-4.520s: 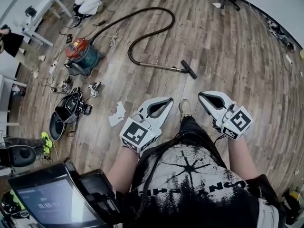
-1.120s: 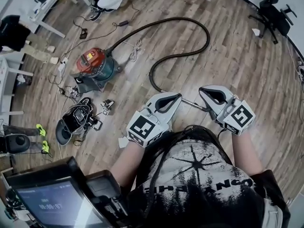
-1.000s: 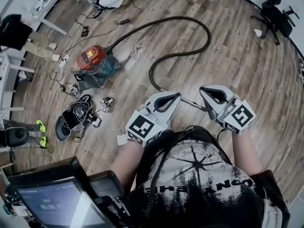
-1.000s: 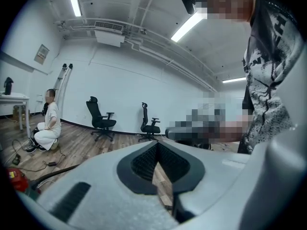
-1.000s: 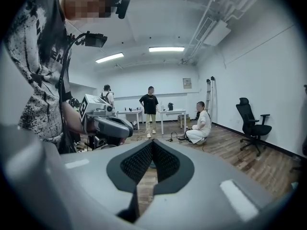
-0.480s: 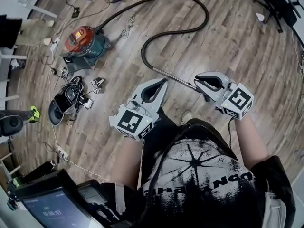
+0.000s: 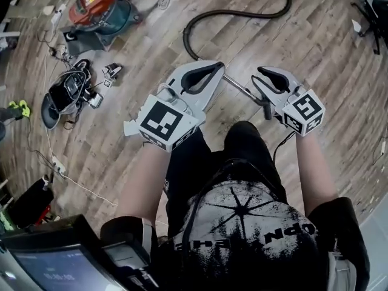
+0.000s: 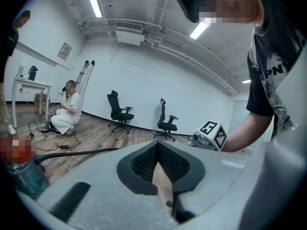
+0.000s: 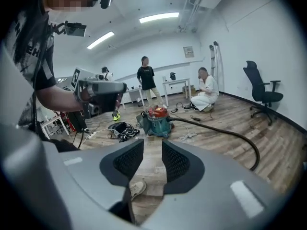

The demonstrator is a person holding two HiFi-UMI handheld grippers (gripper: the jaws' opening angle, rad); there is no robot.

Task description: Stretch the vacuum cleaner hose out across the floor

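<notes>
Both grippers sit lower toward the floor than half a second ago, and the vacuum cleaner (image 7: 97, 8) now lies at the head view's top-left edge.

Left gripper (image 7: 218, 66): jaws closed tip to tip, with nothing between them; its own view (image 8: 157, 145) confirms this.

Right gripper (image 7: 261, 71): jaws have just been opening. They stand parted (image 9: 152, 147), with only floorboards and a shoe (image 9: 136, 188) seen through the gap. No pad touches anything.

Hose (image 7: 242, 14): on the wooden floor, not straight. It runs from the vacuum cleaner, arcs across the top of the head view and hooks back in a loop toward the person. The metal wand (image 7: 237, 87) continues from that loop, passes between the two grippers and ends close beside the right gripper's inner side. Neither gripper touches it.

Right gripper view: vacuum cleaner (image 9: 157, 119) is straight ahead, and the hose (image 9: 225, 133) sweeps off it to the right.

Open bag with cables (image 7: 66, 93) lies near the vacuum cleaner, well apart from the hose.
</notes>
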